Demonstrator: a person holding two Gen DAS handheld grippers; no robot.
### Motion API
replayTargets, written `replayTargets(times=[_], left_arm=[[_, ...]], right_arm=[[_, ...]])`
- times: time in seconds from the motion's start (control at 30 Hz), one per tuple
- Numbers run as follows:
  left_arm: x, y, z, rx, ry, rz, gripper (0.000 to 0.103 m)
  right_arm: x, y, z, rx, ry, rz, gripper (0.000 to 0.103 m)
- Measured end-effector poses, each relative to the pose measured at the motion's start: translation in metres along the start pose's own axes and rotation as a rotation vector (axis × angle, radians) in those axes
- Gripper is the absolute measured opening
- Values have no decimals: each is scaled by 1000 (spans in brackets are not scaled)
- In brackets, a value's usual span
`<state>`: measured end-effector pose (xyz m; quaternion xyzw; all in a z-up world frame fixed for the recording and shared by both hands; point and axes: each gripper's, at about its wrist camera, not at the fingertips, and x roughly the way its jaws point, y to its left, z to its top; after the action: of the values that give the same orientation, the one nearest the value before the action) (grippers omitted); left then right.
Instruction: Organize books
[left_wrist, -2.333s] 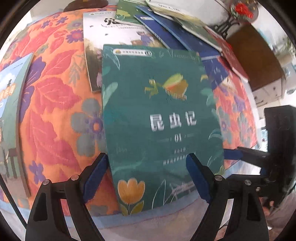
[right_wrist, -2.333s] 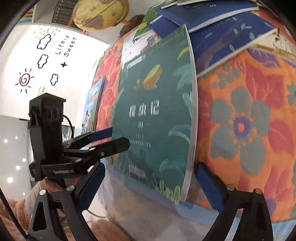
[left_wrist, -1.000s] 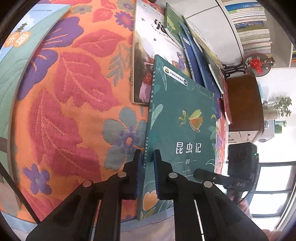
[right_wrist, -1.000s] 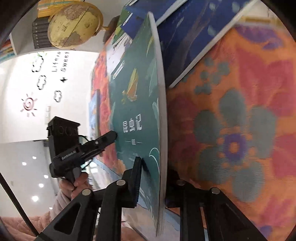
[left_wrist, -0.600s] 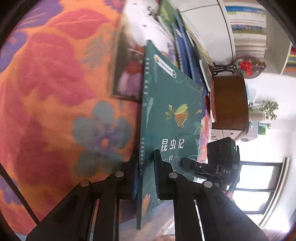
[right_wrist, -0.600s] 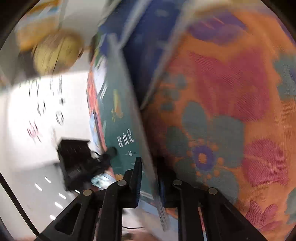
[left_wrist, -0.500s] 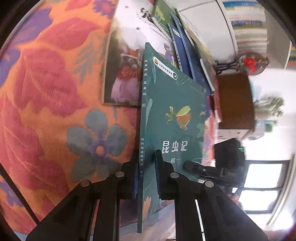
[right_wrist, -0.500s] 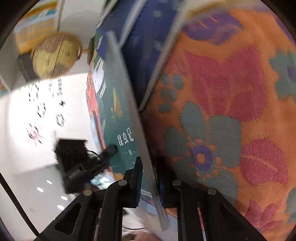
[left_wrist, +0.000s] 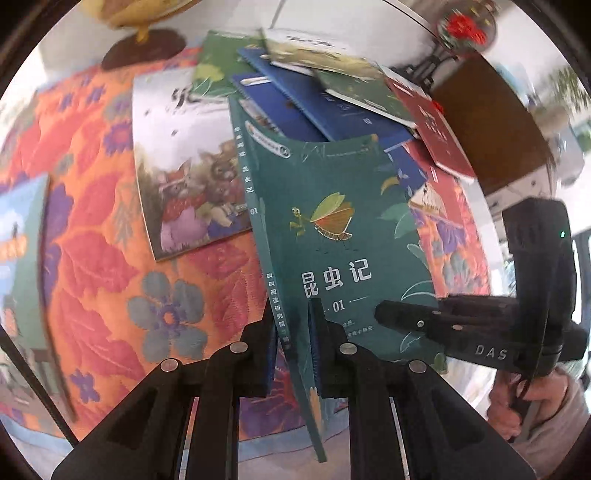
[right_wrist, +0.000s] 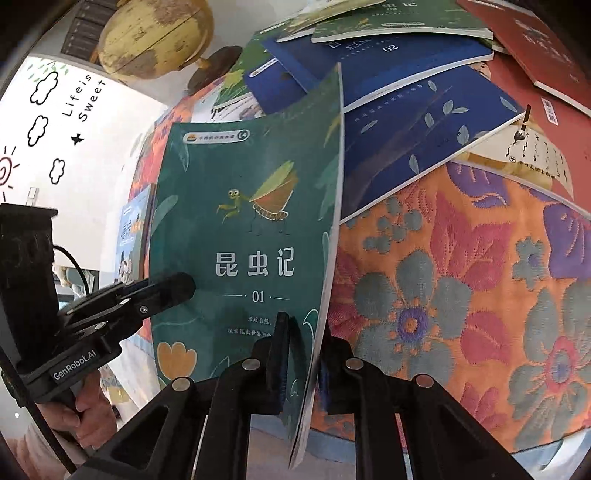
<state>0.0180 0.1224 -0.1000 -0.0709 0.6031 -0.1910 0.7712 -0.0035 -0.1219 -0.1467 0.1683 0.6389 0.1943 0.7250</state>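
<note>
Left wrist view: left hand-held gripper (left_wrist: 291, 332) clamps the green book (left_wrist: 332, 236) by its spine; right hand-held gripper (right_wrist: 301, 354) pinches its opposite edge, seemingly lifted off the flowered worktop (right_wrist: 461, 295).

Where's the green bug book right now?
The green insect book is lifted off the flowered tablecloth, pinched by the left gripper and right gripper, in front of the blue books.

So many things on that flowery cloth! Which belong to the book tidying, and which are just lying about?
Part of the job:
- green insect-cover book, gripped by left tongs and right tongs
- overlapping blue books
- rabbit picture book
- red book

Just lying about:
- yellow globe
- brown wooden cabinet
</note>
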Motion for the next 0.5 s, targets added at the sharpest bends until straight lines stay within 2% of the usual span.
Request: replayTargets(times=[0.2, 0.5], left_arm=[[-24, -3, -3, 38, -31, 30, 12], [-49, 18, -11, 12, -68, 64, 12]], right_arm=[[-19, 21, -10, -76, -50, 54, 13], [-13, 70, -12, -187, -54, 46, 14]])
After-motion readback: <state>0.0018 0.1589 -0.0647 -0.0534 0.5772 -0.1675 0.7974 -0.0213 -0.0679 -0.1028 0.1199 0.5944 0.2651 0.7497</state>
